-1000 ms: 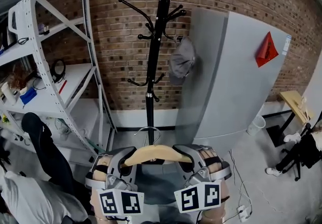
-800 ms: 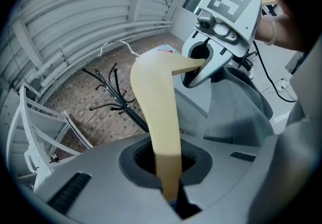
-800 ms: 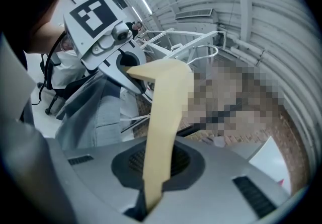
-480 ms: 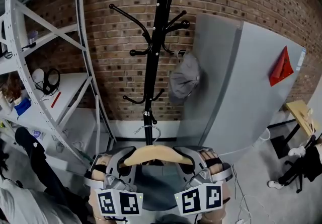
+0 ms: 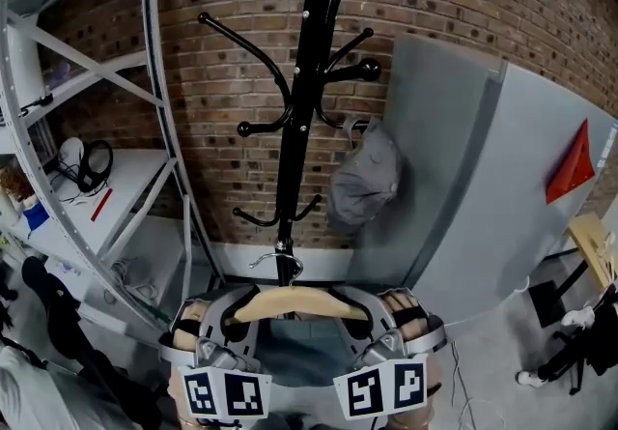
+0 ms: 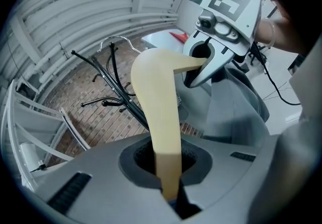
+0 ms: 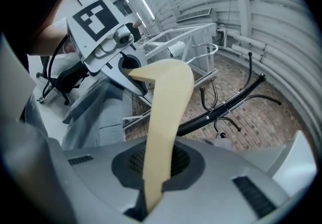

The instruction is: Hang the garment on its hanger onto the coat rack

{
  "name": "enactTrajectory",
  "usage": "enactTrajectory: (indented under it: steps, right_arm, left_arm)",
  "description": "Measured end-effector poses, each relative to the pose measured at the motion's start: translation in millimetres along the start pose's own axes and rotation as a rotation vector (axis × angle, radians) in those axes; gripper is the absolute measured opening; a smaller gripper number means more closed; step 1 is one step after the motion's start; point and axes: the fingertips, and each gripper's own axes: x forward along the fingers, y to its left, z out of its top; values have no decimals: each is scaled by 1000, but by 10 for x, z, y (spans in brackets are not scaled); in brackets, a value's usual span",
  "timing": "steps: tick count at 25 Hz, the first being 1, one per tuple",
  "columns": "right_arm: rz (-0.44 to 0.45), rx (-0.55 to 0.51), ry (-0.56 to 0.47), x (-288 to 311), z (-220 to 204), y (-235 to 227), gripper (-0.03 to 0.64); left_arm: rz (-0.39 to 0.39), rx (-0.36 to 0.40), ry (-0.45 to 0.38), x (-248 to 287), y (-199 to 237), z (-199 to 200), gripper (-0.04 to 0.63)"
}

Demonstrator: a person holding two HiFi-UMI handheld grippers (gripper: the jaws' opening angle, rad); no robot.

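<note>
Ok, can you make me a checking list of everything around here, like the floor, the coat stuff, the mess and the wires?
Surface: grey concrete floor.
Job's things: pale wooden hanger carrying a grey garment, not yet on the black metal coat rack.
Clutter: grey cap hanging on the rack; black headphones on the white metal shelving.
Grippers: left hand-held gripper and right hand-held gripper each shut on a hanger end.
Cables: thin lead on the floor, right.
Surroundings: red brick wall, grey panel with red triangle.
</note>
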Motion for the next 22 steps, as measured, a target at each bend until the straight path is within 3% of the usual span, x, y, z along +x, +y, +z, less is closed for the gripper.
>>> enactTrajectory:
  steps: [22]
  right_arm:
    - [-36,15,-21,1191,5,-679,21]
  left_arm:
    - [85,57,-34,1020,867,-319,12]
